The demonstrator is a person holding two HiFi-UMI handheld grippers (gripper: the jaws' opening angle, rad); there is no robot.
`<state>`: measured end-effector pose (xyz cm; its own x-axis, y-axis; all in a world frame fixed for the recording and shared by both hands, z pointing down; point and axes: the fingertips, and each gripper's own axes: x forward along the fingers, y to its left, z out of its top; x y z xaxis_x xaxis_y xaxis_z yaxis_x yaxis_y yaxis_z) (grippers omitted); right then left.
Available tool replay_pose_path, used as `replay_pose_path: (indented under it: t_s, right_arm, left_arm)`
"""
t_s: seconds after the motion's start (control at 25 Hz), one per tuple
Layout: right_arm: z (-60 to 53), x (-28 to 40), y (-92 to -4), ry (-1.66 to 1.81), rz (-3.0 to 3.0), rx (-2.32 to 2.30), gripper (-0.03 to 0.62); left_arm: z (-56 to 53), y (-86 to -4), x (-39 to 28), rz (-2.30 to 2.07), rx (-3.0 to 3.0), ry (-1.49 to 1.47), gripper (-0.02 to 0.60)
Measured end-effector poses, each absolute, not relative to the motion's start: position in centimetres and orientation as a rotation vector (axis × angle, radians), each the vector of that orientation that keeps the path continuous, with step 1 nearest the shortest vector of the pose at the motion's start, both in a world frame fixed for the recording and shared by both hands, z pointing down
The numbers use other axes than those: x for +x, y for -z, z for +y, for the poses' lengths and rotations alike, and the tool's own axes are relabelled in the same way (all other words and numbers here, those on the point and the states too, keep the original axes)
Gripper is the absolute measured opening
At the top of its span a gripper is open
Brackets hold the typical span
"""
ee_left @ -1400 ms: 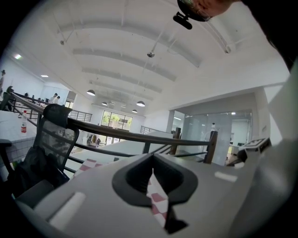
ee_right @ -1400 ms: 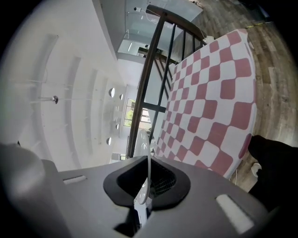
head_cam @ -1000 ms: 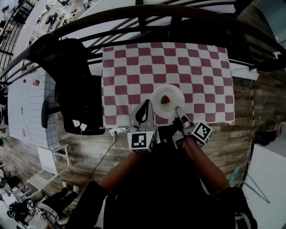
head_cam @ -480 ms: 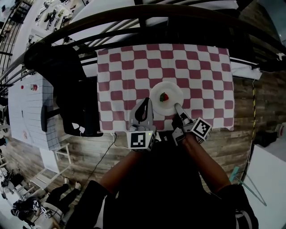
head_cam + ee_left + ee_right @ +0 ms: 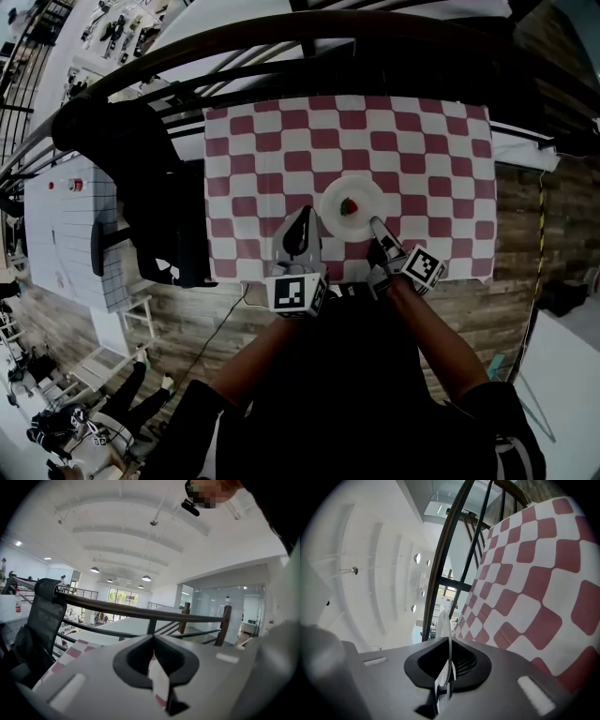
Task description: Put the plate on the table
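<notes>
A white plate with a small red strawberry on it is over the near middle of the table, which has a red-and-white checked cloth. My right gripper is shut on the plate's near rim. In the right gripper view the plate shows edge-on between the pads of the right gripper. Whether the plate rests on the cloth I cannot tell. My left gripper is shut and empty, just left of the plate. The left gripper has cloth showing beyond it.
A black office chair with dark clothing draped on it stands against the table's left side. A dark curved railing runs behind the table. The table's near edge lies under my wrists, with wood floor to the right.
Both grippers and the plate have moved away from the table's near edge, farther in over the checked cloth. The right gripper keeps its hold on the rim.
</notes>
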<state>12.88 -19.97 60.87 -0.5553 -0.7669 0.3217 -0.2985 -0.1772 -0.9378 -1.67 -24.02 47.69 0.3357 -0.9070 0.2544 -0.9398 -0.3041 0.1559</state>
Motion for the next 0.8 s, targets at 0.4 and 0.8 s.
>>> replay_pose_path:
  t_s: [0.4,0.8]
  right_arm:
    - [-21.2,13.3,-65.7,1.779,1.816,-1.15,0.009]
    - [-21.7,14.0,-71.4,1.817,1.833,-1.154,0.009]
  left_arm:
    - [-24.6,-49.6,-1.3,-1.691,2.299,-0.245,0.009]
    - [-24.3,-50.5,-1.3,-1.721,2.274,-0.309,0.009]
